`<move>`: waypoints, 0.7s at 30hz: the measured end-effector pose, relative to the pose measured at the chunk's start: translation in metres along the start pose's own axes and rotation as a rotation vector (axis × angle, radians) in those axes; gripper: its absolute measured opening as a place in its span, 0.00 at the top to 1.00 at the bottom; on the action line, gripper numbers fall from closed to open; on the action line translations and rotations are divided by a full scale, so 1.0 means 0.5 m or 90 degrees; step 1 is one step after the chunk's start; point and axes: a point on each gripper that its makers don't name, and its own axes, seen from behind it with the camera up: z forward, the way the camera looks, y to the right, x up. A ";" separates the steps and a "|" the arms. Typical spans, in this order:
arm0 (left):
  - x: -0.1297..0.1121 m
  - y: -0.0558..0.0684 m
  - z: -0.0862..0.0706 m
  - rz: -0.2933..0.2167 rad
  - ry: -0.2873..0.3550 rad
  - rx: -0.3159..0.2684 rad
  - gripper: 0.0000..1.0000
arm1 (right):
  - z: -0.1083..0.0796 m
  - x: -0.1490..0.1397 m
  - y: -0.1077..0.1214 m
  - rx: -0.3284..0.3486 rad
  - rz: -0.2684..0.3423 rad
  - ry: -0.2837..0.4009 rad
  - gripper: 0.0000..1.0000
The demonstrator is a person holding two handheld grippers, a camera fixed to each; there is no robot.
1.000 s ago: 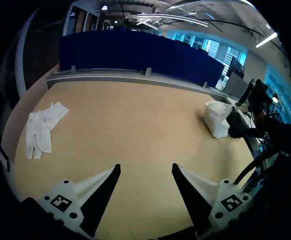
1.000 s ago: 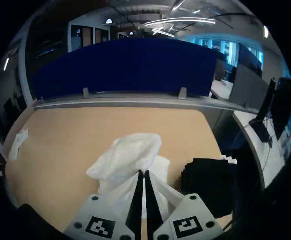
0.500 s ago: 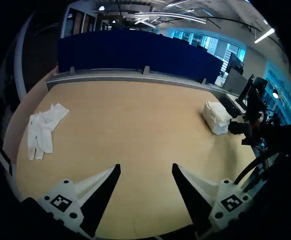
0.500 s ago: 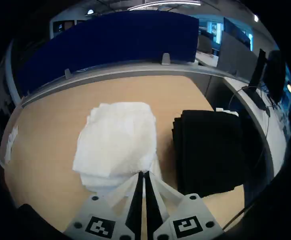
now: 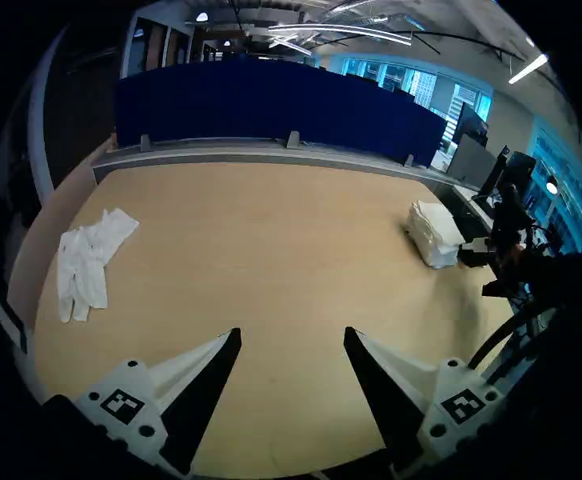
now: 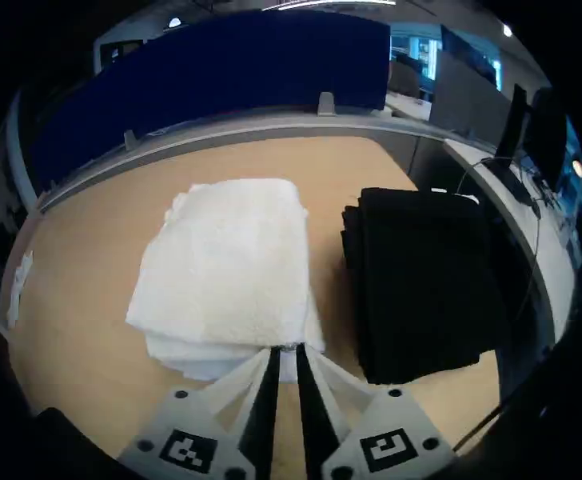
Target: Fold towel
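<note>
The thing left to fold, by my judgement, is the loose towel (image 5: pixel 87 260), a crumpled white cloth lying flat at the left of the frame in the left gripper view, near the desk's (image 5: pixel 275 240) left edge. From the left hand-held gripper (image 5: pixel 291 330), whose two fingers stand wide apart over bare wood at the bottom of the frame with nothing between them, that towel lies ahead and well off to the left. Its long axis runs from lower left to upper right, leaning only a little from straight up the picture. The right hand-held gripper (image 6: pixel 288 350) is across the desk, at the near hem of the folded white stack (image 6: pixel 227 264). Its fingers are almost together with a thin slit between them. Whether they pinch that hem or merely touch it, I cannot tell. In the right gripper view the loose towel is a small white scrap at the far left edge, well apart from this hand-held gripper, so the left one is plainly the nearer and seems the natural one to reach first. A black stack (image 6: pixel 419 288) of cloths sits just beside the white one, on its right. As for writing, each finger base carries a black-and-white square marker (image 5: pixel 122 405), a pattern and not lettering, and no brand or legible label appears on the towels.
</note>
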 end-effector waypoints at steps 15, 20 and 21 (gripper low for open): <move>0.015 -0.014 0.007 -0.007 0.005 0.000 0.04 | -0.067 0.035 -0.019 0.007 -0.031 0.072 0.02; 0.017 -0.011 0.007 -0.008 0.006 -0.003 0.04 | -0.066 0.062 -0.047 0.019 -0.050 0.086 0.00; 0.017 -0.011 0.006 -0.008 0.006 -0.004 0.04 | -0.064 0.068 -0.054 0.023 -0.053 0.089 0.00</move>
